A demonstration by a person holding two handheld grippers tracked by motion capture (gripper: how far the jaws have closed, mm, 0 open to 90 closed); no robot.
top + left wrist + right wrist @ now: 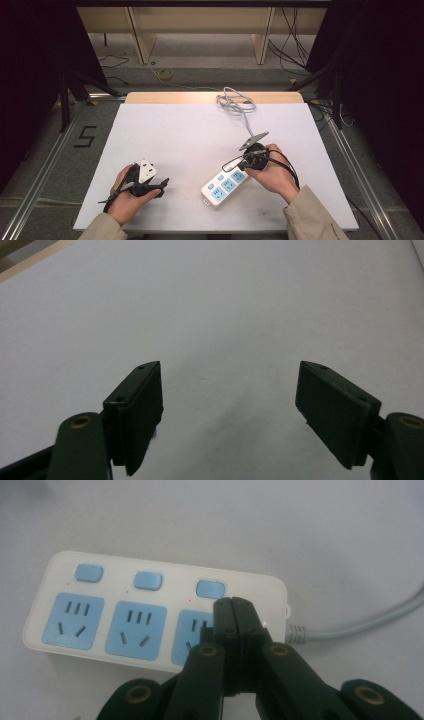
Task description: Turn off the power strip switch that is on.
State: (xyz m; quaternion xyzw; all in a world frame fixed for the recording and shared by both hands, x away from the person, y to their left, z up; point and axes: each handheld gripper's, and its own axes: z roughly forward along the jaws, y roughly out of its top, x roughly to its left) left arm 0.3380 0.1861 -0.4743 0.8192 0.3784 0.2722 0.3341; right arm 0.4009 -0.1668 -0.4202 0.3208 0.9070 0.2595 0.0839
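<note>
A white power strip [224, 184] with blue sockets and three blue switches lies on the white table [185, 135], right of centre near the front. In the right gripper view the strip [125, 610] runs across, and its grey cable [350, 625] leaves to the right. My right gripper [237, 166] is shut, with nothing between its jaws. Its tips [234, 605] hover over the third socket, just below the third switch [210, 588]; I cannot tell whether they touch. My left gripper [162, 185] rests at the front left, open and empty [230, 390] over bare table.
The strip's cable lies coiled [239, 104] at the table's far edge, by a wooden strip [175, 97]. Black stands [64, 100] and loose floor cables [165, 75] surround the table. A "5" mark [86, 136] is on the floor at the left.
</note>
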